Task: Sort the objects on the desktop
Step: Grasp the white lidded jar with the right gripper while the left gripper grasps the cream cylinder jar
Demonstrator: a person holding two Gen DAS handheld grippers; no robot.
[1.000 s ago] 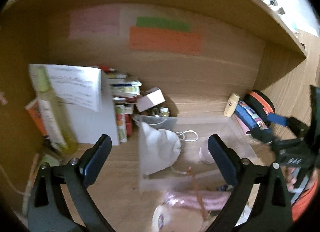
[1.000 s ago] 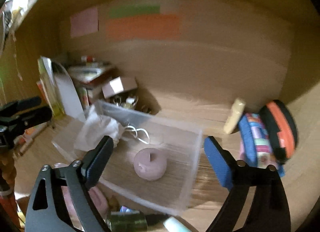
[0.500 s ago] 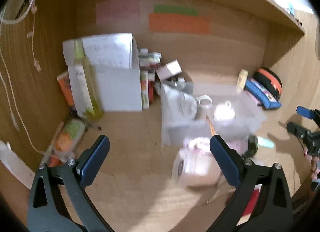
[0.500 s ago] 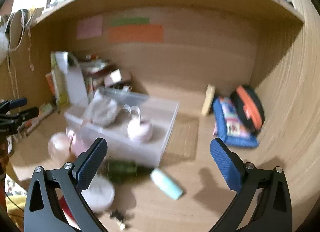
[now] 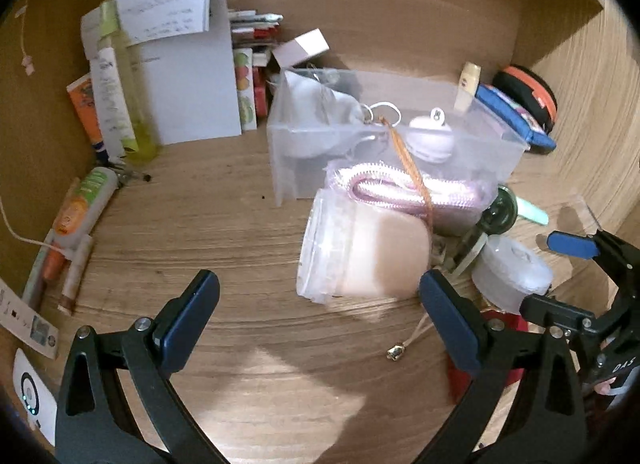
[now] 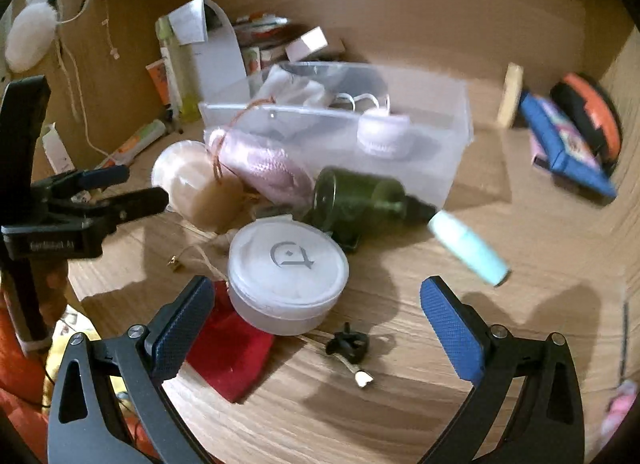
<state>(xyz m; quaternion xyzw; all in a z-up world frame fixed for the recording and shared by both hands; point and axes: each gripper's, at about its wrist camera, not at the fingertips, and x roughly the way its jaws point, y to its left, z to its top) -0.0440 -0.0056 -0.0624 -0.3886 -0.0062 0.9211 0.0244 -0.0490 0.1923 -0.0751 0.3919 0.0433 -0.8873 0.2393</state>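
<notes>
A clear plastic bin stands mid-desk holding a white pouch and a round pink case. In front of it lie a beige jar on its side, a pink mesh pouch, a dark green bottle, a white round tub, a mint tube and a red pouch. My left gripper is open and empty before the jar. My right gripper is open and empty over the tub.
Papers, boxes and a yellow-green bottle stand at the back left. Tubes lie along the left wall. A blue pencil case and orange-black case sit at the right. A black clip lies near the front.
Both grippers have pulled back from the bin toward the desk's front, bringing the jar, tub, green bottle and red pouch into view. Both stay open.
</notes>
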